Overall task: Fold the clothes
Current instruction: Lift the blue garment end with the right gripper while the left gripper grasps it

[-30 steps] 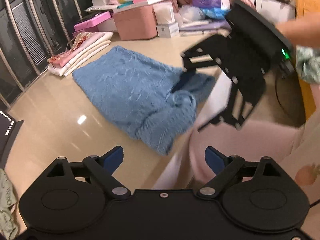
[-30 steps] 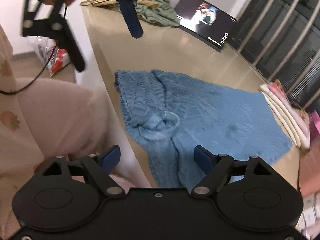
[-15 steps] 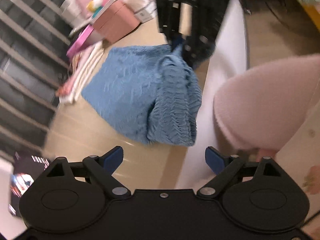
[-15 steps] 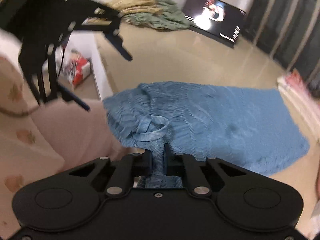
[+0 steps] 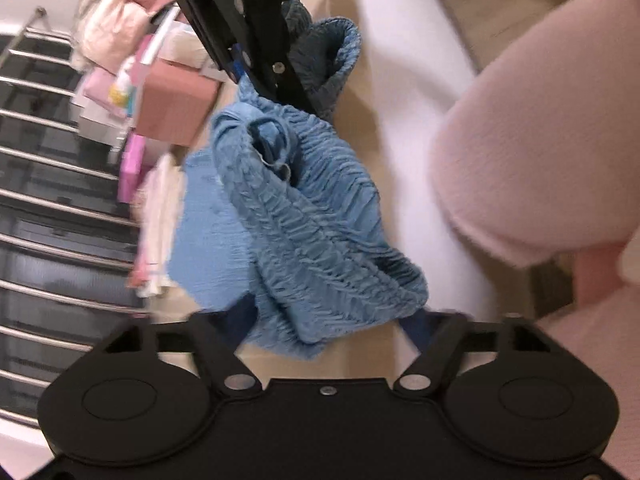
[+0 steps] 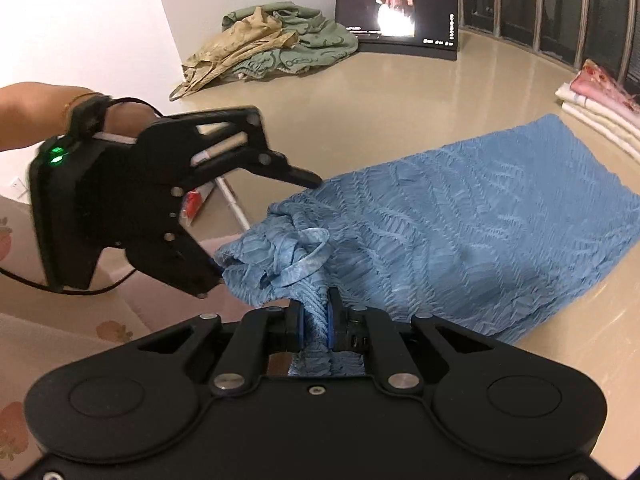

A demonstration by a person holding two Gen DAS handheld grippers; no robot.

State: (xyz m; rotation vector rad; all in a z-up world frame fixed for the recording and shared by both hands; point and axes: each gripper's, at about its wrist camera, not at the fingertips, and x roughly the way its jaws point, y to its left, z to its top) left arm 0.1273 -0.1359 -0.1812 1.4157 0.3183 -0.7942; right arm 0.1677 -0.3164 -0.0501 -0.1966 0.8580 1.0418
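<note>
Blue crinkled garment (image 6: 460, 216), lying mostly flat on the beige counter (image 6: 360, 120), its near end now bunched and lifted off the surface. A second ago this end lay slack at the counter edge with both tools clear of it; since then the right gripper (image 6: 314, 322) has closed, its fingers clamped on a gathered ridge of fabric beside the loose strap loop (image 6: 310, 252). The left gripper (image 5: 328, 320) has swung in to the same bunch, its fingers spread wide with cloth draped between them, not yet gripping. One corner is thus secured; a second hold appears to be needed before the end can be carried over. Folded clothes (image 6: 600, 100) lie stacked beyond the garment's far edge.
</note>
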